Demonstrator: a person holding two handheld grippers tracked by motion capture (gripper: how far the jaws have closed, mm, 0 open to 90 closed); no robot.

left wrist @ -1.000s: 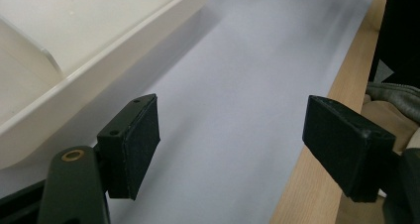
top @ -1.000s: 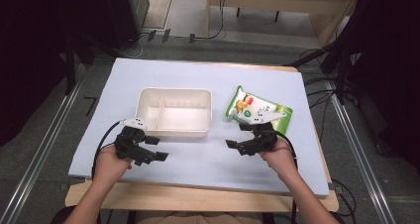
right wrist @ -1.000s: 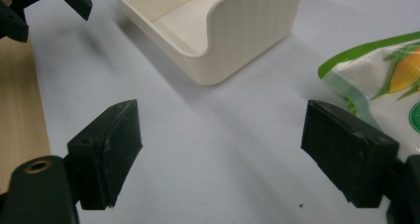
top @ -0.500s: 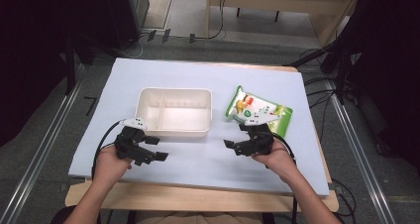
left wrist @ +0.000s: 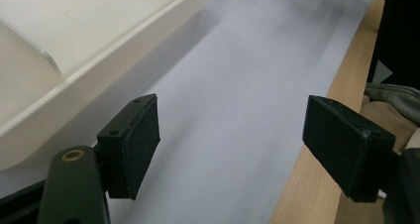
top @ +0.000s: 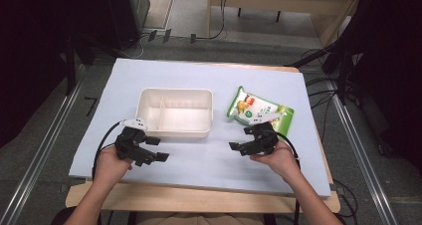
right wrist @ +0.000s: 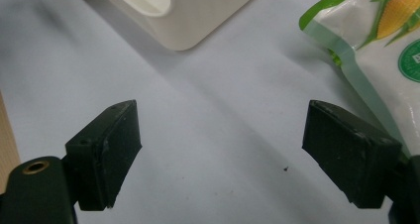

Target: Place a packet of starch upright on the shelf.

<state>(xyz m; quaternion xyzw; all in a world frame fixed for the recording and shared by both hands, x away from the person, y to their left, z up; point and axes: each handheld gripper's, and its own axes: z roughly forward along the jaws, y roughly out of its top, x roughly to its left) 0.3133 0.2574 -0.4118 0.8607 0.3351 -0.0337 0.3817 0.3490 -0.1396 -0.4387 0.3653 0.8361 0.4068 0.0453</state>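
Observation:
A white plastic bin (top: 175, 113) with an inner divider sits mid-table on a pale blue sheet. To its right lies a green and white snack bag (top: 259, 110) printed with corn. My left gripper (top: 157, 149) rests open just in front of the bin's front left corner, nothing between its jaws. In the left gripper view the gripper (left wrist: 247, 149) frames bare sheet, with the bin's wall (left wrist: 89, 80) at upper left. My right gripper (top: 240, 139) is open in front of the bag, pointing left. The right gripper view shows the gripper (right wrist: 223, 154) wide apart, the bin's corner (right wrist: 198, 16) ahead, the bag (right wrist: 381, 45) at right.
The wooden table edge (left wrist: 317, 149) runs close beside the left gripper, with a grey sleeve (left wrist: 396, 95) beyond it. Cables trail from both grippers. Metal rails (top: 45, 145) flank the table, and dark equipment stands at the far left and right.
The right gripper has edged slightly to the left along the sheet. The left gripper, bin and bag have stayed put.

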